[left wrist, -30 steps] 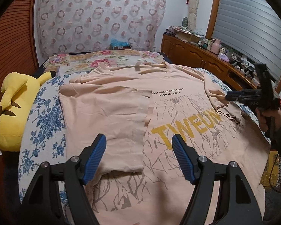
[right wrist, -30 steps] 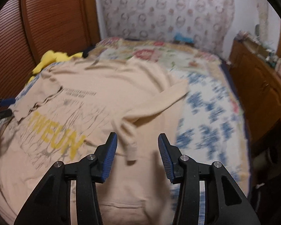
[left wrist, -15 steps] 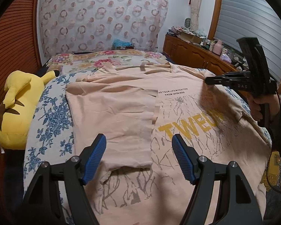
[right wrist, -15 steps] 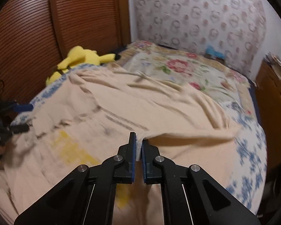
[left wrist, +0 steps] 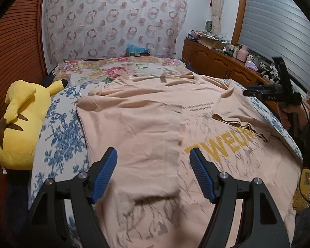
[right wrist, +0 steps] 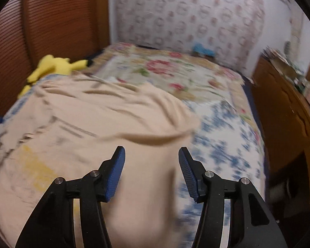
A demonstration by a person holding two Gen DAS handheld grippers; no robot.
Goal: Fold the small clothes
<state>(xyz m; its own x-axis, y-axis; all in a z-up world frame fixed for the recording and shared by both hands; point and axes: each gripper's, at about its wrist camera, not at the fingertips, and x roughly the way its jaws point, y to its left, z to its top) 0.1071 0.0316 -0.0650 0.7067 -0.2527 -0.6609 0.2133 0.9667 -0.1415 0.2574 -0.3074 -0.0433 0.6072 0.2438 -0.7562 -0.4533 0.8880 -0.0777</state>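
Note:
A beige T-shirt (left wrist: pixel 155 128) with yellow "TWEUR" lettering lies spread on the bed. Its left side and its right sleeve (left wrist: pixel 237 111) are folded in over the body. My left gripper (left wrist: pixel 153 171) is open and empty, hovering above the shirt's lower middle. My right gripper (right wrist: pixel 152 169) is open and empty above the shirt's right part (right wrist: pixel 113 128); it also shows in the left wrist view (left wrist: pixel 248 93), above the shirt's right edge. The right wrist view is blurred.
A yellow plush toy (left wrist: pixel 20 124) lies at the bed's left edge against the wooden wall. The bed has a blue floral sheet (left wrist: pixel 60 136). A cluttered wooden dresser (left wrist: pixel 227 66) runs along the right side. A patterned curtain (left wrist: pixel 113 20) hangs behind.
My right gripper shut on the right sleeve, carried it inward over the shirt, then opened and let it drop. It has drawn back to the right. My left gripper stayed open.

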